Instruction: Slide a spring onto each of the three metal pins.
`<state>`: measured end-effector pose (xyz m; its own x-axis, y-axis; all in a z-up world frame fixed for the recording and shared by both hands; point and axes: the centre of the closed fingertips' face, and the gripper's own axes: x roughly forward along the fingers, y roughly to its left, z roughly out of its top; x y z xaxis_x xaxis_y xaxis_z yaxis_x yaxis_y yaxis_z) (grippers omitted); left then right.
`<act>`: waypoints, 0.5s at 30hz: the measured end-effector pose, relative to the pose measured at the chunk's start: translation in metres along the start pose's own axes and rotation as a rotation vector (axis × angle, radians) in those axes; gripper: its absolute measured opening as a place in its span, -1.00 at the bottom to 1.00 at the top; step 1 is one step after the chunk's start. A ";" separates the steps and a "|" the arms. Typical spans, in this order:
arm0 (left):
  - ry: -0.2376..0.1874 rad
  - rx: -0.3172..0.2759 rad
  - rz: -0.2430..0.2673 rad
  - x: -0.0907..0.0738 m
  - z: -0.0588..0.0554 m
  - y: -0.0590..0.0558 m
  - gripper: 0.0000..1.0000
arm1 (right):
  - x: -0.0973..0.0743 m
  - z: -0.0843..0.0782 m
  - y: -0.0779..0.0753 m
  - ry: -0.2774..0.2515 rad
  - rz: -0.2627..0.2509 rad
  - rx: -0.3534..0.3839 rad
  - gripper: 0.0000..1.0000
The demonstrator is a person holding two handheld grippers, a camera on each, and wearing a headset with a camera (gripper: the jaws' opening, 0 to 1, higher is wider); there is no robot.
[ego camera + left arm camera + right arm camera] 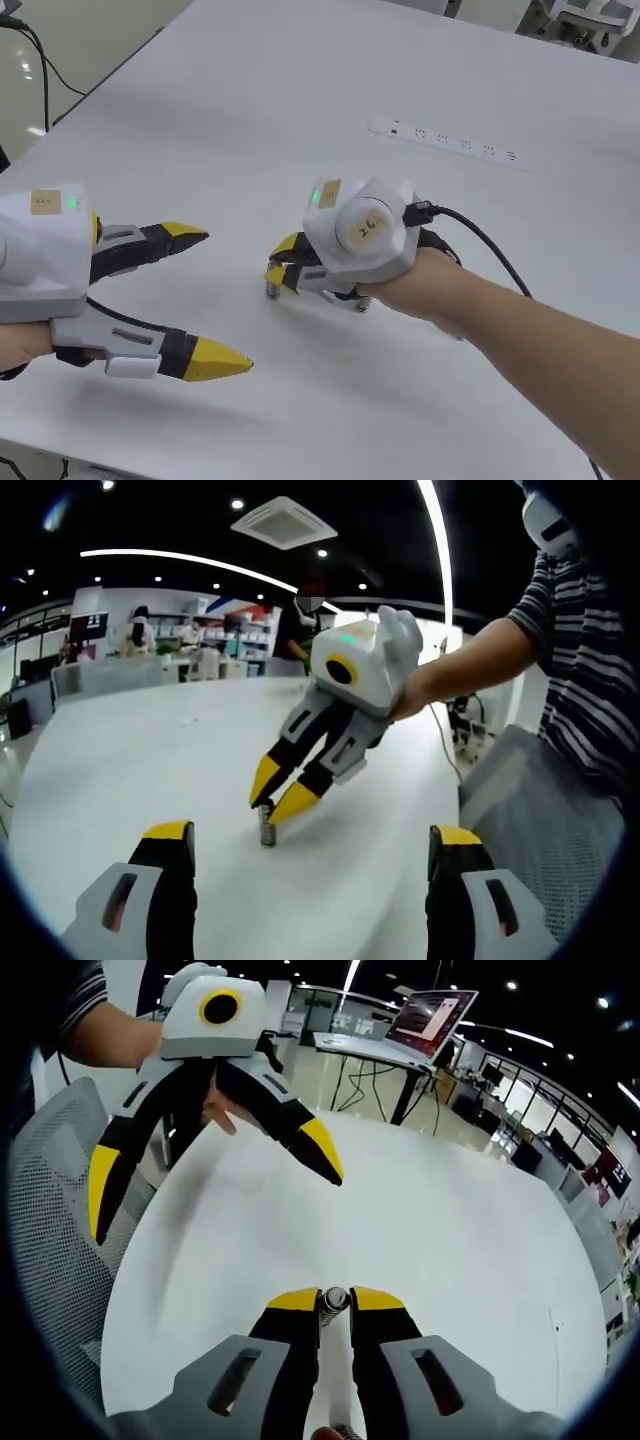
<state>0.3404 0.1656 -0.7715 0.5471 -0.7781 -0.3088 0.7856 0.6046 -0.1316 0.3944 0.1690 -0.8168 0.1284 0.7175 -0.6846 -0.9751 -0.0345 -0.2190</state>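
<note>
Spring [336, 1297] between right tongs [335, 1306] on white table [300, 80], bright office behind

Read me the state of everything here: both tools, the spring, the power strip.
spring: upright on the table, pinched at its top.
right tool: shut on the spring, tips pointing down.
left tool: open, holding nothing.
power strip: lying flat on the table, no plugs seen in it.

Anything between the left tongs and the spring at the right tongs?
No: only bare table between the left tongs and the spring, seen in the left gripper view.
</note>
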 end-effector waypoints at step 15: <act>-0.012 -0.004 0.002 0.002 0.005 0.001 0.87 | -0.007 0.001 0.000 -0.021 -0.013 0.050 -0.68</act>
<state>0.3431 0.1638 -0.7678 0.5520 -0.7788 -0.2979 0.7834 0.6068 -0.1349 0.3936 0.1650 -0.8114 0.1380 0.7322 -0.6669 -0.9812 0.0094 -0.1927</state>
